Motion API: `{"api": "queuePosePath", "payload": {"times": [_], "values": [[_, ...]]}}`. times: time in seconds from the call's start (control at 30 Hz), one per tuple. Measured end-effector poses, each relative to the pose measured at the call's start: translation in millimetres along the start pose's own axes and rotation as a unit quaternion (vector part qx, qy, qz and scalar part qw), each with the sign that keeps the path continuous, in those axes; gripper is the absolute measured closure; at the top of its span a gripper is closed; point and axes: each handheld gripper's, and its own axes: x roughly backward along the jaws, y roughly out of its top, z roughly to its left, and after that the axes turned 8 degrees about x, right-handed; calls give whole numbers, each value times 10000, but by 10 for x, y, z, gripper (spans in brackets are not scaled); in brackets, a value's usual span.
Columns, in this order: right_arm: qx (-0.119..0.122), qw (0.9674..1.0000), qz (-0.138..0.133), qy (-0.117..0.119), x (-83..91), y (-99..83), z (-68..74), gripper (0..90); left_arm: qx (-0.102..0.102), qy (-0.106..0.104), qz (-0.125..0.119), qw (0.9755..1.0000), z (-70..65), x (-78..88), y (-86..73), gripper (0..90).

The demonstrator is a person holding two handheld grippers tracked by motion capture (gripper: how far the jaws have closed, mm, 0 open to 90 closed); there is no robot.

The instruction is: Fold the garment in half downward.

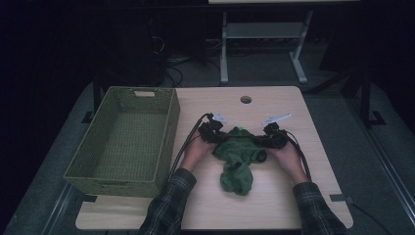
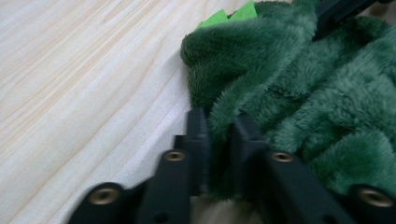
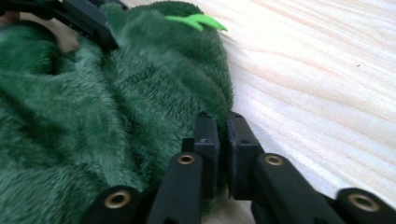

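I had L gripper (image 2: pixel 217 133) & R gripper (image 3: pixel 223 135) both clamped on the green fleece garment's (image 1: pixel 238 159) edges; lift/fold and move to basket (image 1: pixel 166 142) were not yet done, imo.

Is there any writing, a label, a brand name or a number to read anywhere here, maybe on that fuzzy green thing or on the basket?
None can be read.
Fuzzy green cloth: a bright green tag sticks out of it, with no print to be seen on it.
Green woven basket: no label or lettering.
Wooden table: bare wood grain, no marks.
Left gripper and right gripper: plain black, no brand visible.
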Motion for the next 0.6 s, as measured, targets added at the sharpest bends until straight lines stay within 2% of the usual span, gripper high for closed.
{"api": "queuePosePath", "payload": {"times": [0.13,0.17,0.27,0.3,0.4,0.43,0.57,0.6], "values": [[13,9999,-105,-75,39,24,-13,870,127,8,-112,9999,21,58,12,866],[5,9998,-156,-117,56,37,-12,872,198,-16,-198,9996,16,64,16,866],[-14,9994,-307,-147,106,73,-22,872,245,-57,-365,9990,16,130,47,865],[-23,9997,-230,-103,114,105,-40,873,251,-57,-429,9987,18,157,64,865],[30,9993,-343,-168,179,217,-60,875,319,-34,-610,9976,27,221,111,864],[22,9995,-272,-156,189,273,-84,876,360,-29,-684,9970,30,231,123,864],[37,9991,-351,-223,228,386,-134,876,429,30,-854,9954,60,302,202,863],[28,9986,-452,-277,245,414,-144,876,431,44,-891,9951,69,322,220,864]]}}
